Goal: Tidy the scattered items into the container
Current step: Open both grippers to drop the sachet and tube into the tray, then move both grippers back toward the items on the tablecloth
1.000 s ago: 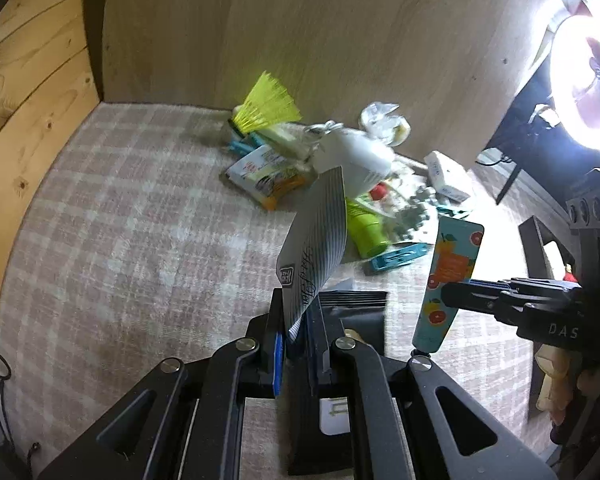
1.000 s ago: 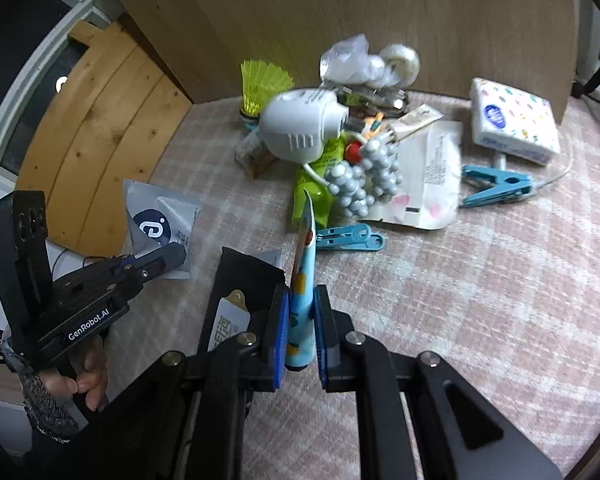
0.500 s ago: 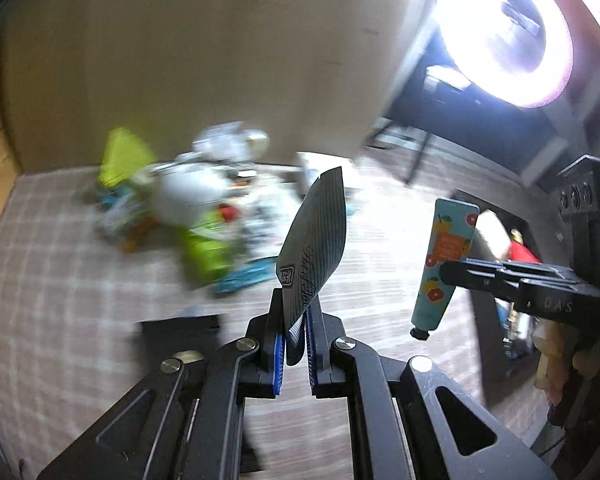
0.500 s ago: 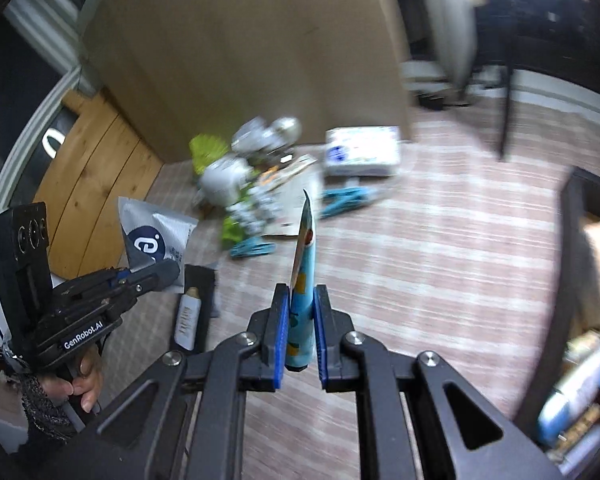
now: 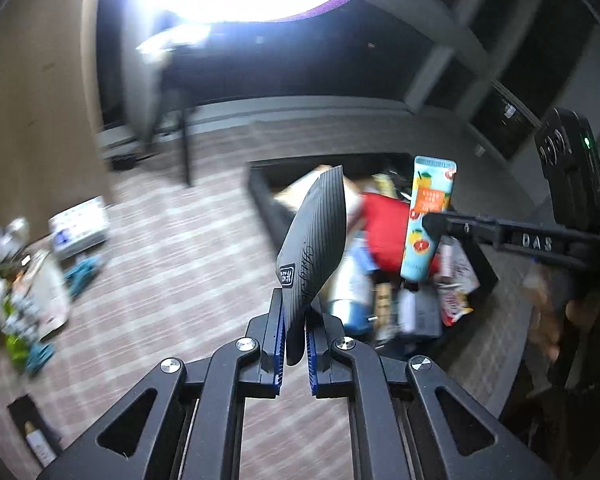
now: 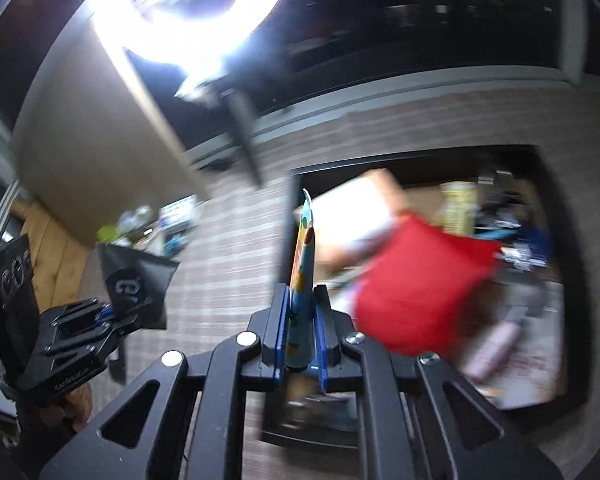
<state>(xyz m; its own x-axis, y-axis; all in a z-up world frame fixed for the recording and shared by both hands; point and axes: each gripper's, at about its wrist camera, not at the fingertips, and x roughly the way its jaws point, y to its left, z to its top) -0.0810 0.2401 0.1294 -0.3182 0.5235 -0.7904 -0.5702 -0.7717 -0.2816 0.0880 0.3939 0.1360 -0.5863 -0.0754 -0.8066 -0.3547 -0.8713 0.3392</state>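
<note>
My left gripper [image 5: 295, 344] is shut on a dark striped sachet [image 5: 314, 236] that stands up between its pads. My right gripper [image 6: 302, 332] is shut on a light blue hand cream tube [image 6: 303, 256] with orange fruit print; the tube also shows in the left wrist view [image 5: 428, 216], hanging over the container. The container [image 6: 540, 184] is a black open bin on the checked cloth, holding several items, a red pouch [image 6: 416, 288] among them. Both grippers are at the bin's near side, above it.
The pile of scattered items [image 5: 24, 264] lies blurred at the far left on the checked cloth, with a white tissue pack [image 5: 80, 226] and blue clips. A bright ring light [image 6: 188, 12] on a stand sits behind. A black pouch [image 5: 32, 432] lies at lower left.
Both grippers have swung right, away from the pile and over to the black bin, each still holding its item. The views are motion-blurred.
</note>
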